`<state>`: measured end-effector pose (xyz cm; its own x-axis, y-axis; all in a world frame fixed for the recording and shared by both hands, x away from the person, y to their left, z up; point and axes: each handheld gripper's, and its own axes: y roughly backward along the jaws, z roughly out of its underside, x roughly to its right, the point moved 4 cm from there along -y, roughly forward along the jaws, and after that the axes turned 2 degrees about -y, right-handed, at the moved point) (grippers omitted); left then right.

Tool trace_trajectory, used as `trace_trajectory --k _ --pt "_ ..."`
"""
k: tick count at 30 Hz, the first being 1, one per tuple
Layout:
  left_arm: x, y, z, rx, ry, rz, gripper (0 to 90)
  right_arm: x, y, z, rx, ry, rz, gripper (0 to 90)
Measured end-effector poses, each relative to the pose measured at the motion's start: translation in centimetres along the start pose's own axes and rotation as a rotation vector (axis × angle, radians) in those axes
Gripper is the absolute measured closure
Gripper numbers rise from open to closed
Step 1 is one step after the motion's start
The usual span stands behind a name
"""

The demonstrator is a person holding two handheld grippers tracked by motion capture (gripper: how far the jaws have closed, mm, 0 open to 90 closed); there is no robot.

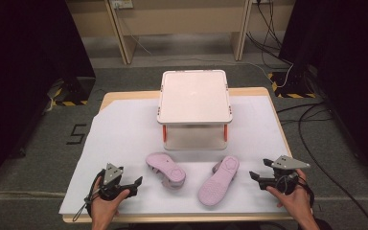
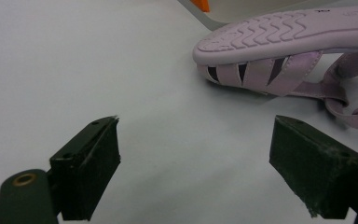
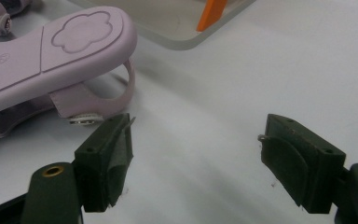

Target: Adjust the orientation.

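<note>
Here, two lilac sandals lie sole-up on the white-covered table (image 1: 124,129), near its front edge: the left sandal (image 1: 166,169) and the right sandal (image 1: 219,180), close together. Behind them stands a pale two-tier rack (image 1: 194,96). The left tool (image 1: 133,184) and right tool (image 1: 255,176) flank them, jaws spread, pinching nothing.

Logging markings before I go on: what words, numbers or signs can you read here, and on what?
"5": dark figure on the grey floor, left of the table.
Small round emblem on the right sandal's sole: too small to read.
Flower shape on that sole's heel: a relief pattern, no text.
Nothing else readable.
</note>
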<state>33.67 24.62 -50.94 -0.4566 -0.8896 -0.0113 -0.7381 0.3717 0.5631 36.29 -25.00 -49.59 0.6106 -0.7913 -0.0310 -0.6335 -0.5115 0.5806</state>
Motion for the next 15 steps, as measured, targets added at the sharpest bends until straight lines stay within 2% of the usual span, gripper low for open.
trace_trajectory --k 4,15 --pt "0.2 -0.2 0.0 0.002 0.008 0.010 15.2 0.0 0.0 0.0 0.000 0.002 -0.002 25.3" --pt "2.1 -0.5 -0.4 0.027 -0.010 0.047 15.2 0.0 -0.2 0.1 -0.004 0.015 -0.003 25.3"
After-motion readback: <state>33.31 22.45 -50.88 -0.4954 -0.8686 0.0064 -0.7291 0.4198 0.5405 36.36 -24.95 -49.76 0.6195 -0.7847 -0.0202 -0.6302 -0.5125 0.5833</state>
